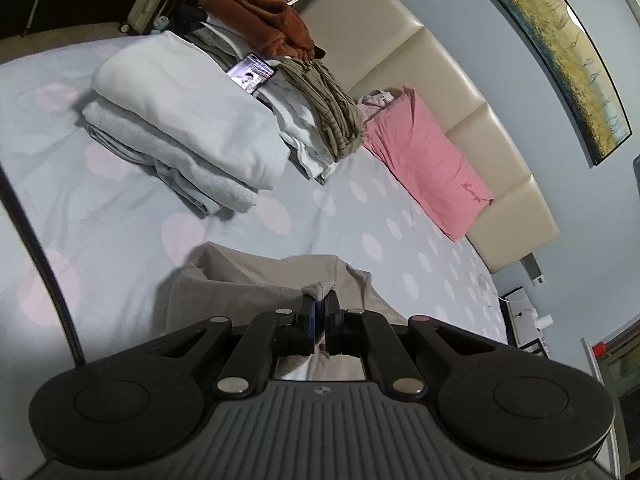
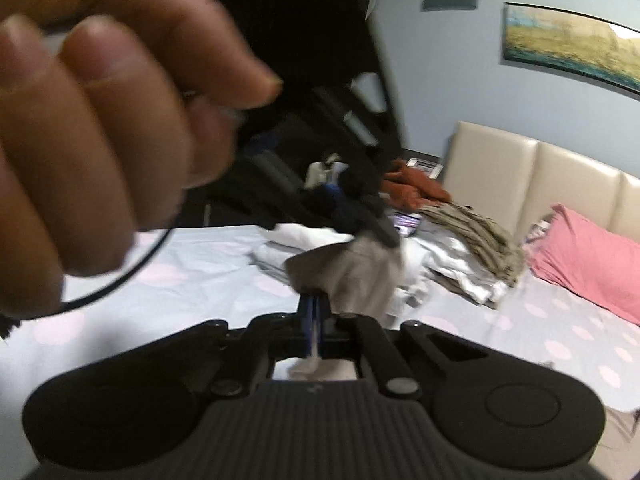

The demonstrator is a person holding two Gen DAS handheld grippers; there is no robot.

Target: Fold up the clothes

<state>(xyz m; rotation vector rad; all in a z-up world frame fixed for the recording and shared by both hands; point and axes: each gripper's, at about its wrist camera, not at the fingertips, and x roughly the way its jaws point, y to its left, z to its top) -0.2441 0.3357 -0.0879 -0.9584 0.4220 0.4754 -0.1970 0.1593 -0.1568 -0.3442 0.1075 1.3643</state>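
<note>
A beige-grey garment hangs above the bed from both grippers. My left gripper is shut on an upper edge of it, cloth pinched between its blue pads. In the right wrist view my right gripper is also shut on the beige-grey garment, which bunches up ahead of its fingers. The left gripper appears there too, blurred, held by a person's hand close to the camera, gripping the same cloth from above. The lower part of the garment is hidden behind the gripper bodies.
The bed sheet is pale blue with pink dots. A stack of folded white and grey clothes lies on it, with a phone, striped olive cloth and rust-orange garment behind. A pink pillow leans on the cream headboard.
</note>
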